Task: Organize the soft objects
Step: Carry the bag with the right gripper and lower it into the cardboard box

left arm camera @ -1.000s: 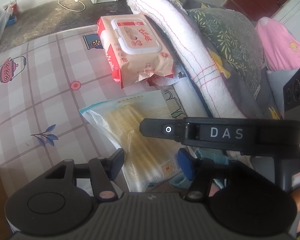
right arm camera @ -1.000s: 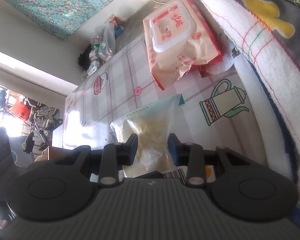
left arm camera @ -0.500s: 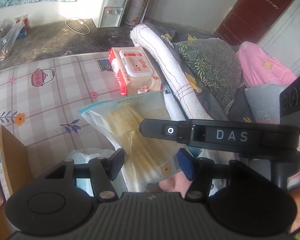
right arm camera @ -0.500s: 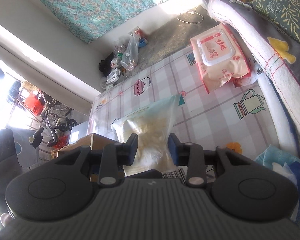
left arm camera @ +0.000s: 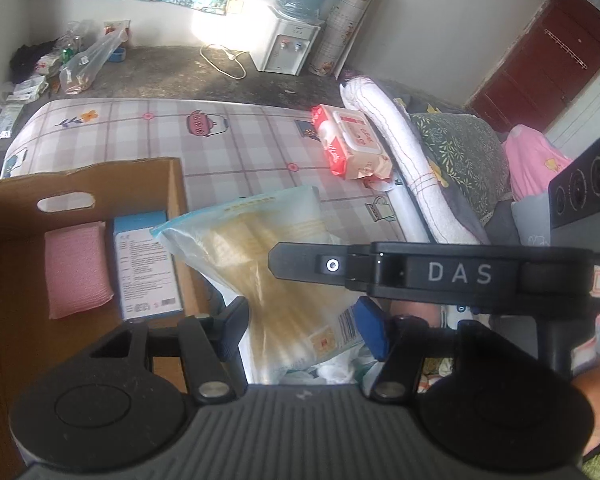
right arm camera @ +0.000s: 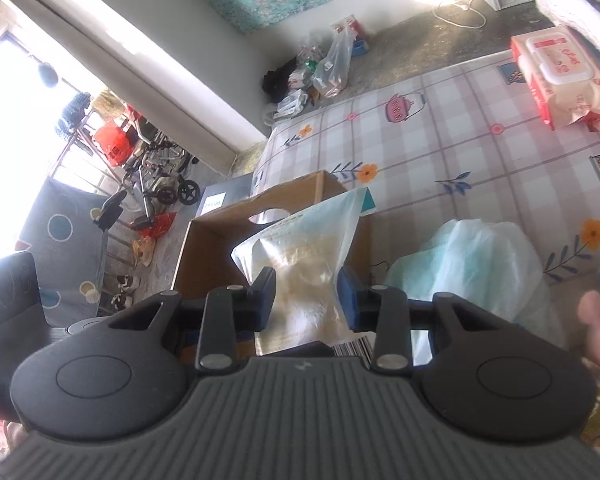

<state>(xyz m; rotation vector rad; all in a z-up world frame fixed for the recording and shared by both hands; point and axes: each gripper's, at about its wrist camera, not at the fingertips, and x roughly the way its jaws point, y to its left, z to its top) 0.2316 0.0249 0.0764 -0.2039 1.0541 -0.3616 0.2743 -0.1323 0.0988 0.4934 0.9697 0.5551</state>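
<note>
Checked mattress [left arm camera: 228,148], printed plaid. Open cardboard box [left arm camera: 100,184] at 9 o'clock, holding flat pink pad [left arm camera: 74,264]. Crinkly clear bag [right arm camera: 308,256] of pale yellow filling pinched in right tongs [right arm camera: 307,300], long axis toward 12, raised beside box. Left tongs [left arm camera: 306,320] spread, flanking bag's lower end.

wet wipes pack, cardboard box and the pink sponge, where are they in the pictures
wet wipes pack [left arm camera: 358,141], left wrist view, on its white flip lid
cardboard box [left arm camera: 177,196], left wrist view, on its right wall
pink sponge [left arm camera: 76,268], left wrist view, on the middle of its top face, inside the box
</note>
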